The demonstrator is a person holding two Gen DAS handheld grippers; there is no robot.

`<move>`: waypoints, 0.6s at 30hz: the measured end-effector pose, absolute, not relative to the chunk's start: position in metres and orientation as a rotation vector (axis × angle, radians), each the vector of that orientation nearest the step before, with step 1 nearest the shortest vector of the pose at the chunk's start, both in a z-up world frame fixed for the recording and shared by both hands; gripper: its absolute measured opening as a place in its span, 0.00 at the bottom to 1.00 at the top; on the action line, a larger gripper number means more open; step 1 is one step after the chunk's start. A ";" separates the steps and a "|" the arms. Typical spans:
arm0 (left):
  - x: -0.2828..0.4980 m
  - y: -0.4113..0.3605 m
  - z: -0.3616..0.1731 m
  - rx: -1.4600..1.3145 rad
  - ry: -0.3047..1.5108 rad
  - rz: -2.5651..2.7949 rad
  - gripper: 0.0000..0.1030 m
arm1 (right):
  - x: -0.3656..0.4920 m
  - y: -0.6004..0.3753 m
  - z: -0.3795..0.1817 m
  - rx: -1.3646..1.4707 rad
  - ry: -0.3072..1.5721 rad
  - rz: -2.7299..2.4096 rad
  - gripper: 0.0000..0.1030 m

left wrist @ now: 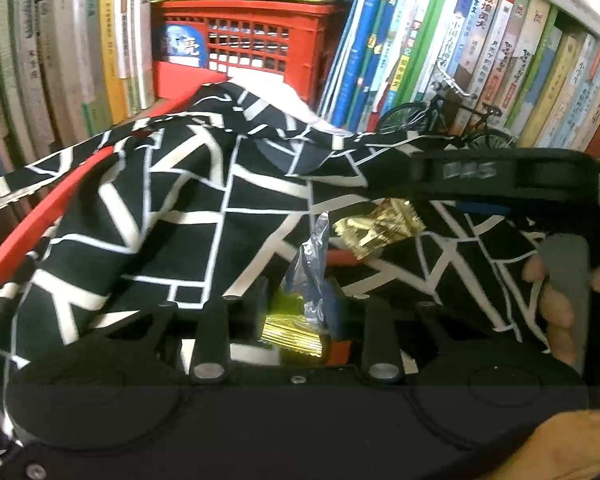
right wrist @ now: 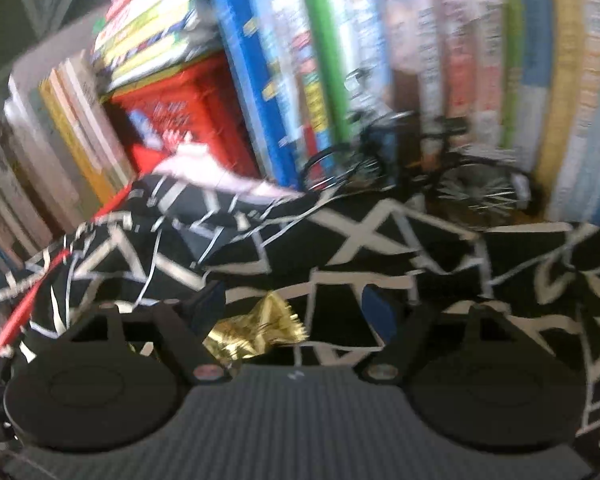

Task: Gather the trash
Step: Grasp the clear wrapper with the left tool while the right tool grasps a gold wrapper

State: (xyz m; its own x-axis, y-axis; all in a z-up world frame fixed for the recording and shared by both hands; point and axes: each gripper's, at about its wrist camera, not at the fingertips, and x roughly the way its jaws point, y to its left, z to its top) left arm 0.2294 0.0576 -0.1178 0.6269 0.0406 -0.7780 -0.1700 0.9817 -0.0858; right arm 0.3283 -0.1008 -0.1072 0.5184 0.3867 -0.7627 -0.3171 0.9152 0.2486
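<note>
A black bag with white line pattern and a red rim fills the left wrist view. My left gripper is shut on a clear and yellow-gold wrapper, held just in front of the bag's fabric. My right gripper stands open over the same bag, blue pads wide apart. A crumpled gold wrapper lies loose between its fingers, nearer the left one. In the left wrist view this gold wrapper sits just under the right gripper's body.
Behind the bag stands a bookshelf packed with upright books. A red plastic crate sits among them. A small black model bicycle stands on the shelf to the right, also in the right wrist view. A person's fingers hold the right tool.
</note>
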 end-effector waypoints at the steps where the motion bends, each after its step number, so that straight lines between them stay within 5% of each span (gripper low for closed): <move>1: 0.228 0.059 -0.119 -0.152 0.890 0.133 0.26 | 0.329 -0.094 -0.111 0.054 0.943 0.430 0.81; 5: 0.223 0.068 -0.121 -0.183 0.907 0.169 0.26 | 0.326 -0.076 -0.120 -0.025 0.984 0.483 0.76; 11: 0.220 0.067 -0.118 -0.186 0.902 0.176 0.26 | 0.312 -0.073 -0.115 -0.068 0.965 0.500 0.26; 18: 0.220 0.061 -0.111 -0.191 0.905 0.169 0.26 | 0.305 -0.094 -0.102 -0.012 0.939 0.472 0.24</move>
State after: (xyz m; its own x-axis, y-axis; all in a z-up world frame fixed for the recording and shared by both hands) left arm 0.2204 0.0606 -0.1111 0.6063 0.0651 -0.7925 -0.2254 0.9698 -0.0928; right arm 0.3049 -0.0943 -0.1021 0.4969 0.3846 -0.7780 -0.3950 0.8984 0.1918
